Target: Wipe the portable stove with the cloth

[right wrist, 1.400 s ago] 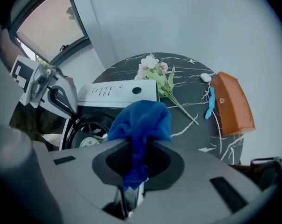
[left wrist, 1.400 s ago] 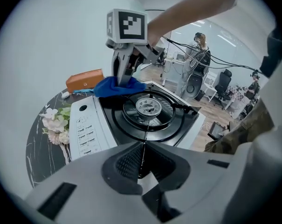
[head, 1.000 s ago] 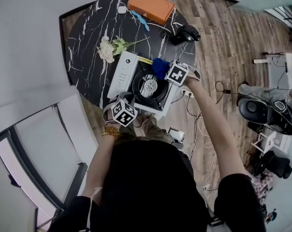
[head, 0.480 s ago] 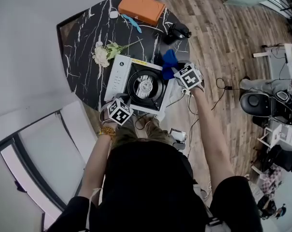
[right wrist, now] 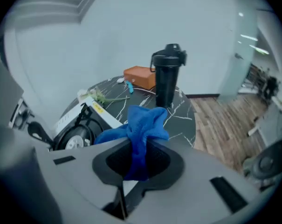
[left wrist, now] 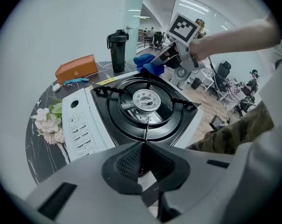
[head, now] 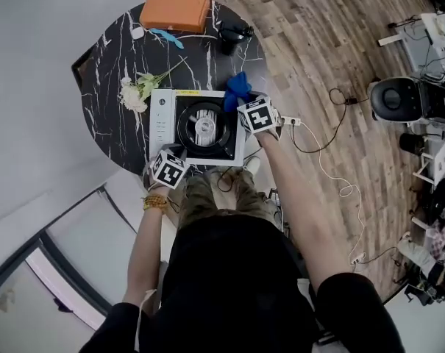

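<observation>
Right gripper (head: pixel 246 103), jaws clamped on crumpled blue cloth (head: pixel 237 88), shifted to white-black portable stove's (head: pixel 160 116) far-right corner; burner (head: pixel 202 126) lies left; left gripper's (head: pixel 171 164) jaws together.

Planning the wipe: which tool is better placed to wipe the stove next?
Right. The right tool grips the cloth by the far right corner of the stove; the left tool is shut, without cloth.

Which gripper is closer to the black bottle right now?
Right. The right gripper, holding the blue cloth, is by the stove's far right corner, just short of the black bottle; the left gripper is at the stove's near edge.
</observation>
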Motion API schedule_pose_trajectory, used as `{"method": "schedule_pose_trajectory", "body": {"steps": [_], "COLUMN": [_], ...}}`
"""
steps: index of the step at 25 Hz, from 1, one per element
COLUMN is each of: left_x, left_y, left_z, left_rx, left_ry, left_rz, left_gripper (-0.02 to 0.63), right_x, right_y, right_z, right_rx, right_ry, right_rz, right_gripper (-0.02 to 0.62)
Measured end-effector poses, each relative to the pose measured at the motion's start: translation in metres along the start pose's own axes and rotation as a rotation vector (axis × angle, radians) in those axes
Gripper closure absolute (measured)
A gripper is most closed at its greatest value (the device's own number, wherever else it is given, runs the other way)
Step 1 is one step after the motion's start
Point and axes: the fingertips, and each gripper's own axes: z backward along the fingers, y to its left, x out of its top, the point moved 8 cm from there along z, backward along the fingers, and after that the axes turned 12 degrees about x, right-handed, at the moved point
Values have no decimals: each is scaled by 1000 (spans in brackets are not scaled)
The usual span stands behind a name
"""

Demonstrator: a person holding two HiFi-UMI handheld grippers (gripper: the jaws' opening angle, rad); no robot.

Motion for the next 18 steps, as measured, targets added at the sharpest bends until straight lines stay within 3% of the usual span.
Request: {"method": "schedule_pose_trajectory", "body": {"steps": [2,5,9,14,18], "left_x": [1,5,4,10,12], "left_y": [1,1,1,6,1], "left_z": [1,2,-7,-8,-6], "left_rx": [0,-2,-2,-38,-55], "left_ry": [18,41,67,114,69], "left_rz": [-5,-8,-5,-59,-174], "left_gripper": [589,589,589,589,591], "right_x": [-11,-27,-39,-43,-47], "right_y": [3,17,44,68,89], "right_z": [6,12,12,5,-2], "right_rx": [-31,-65,-93,-114,-95], "right_ry": [-98,-159,-98,-33,63], "right_rz": [-141,-211,-120,-27,105], "right_gripper": [557,557,557,557,557]}}
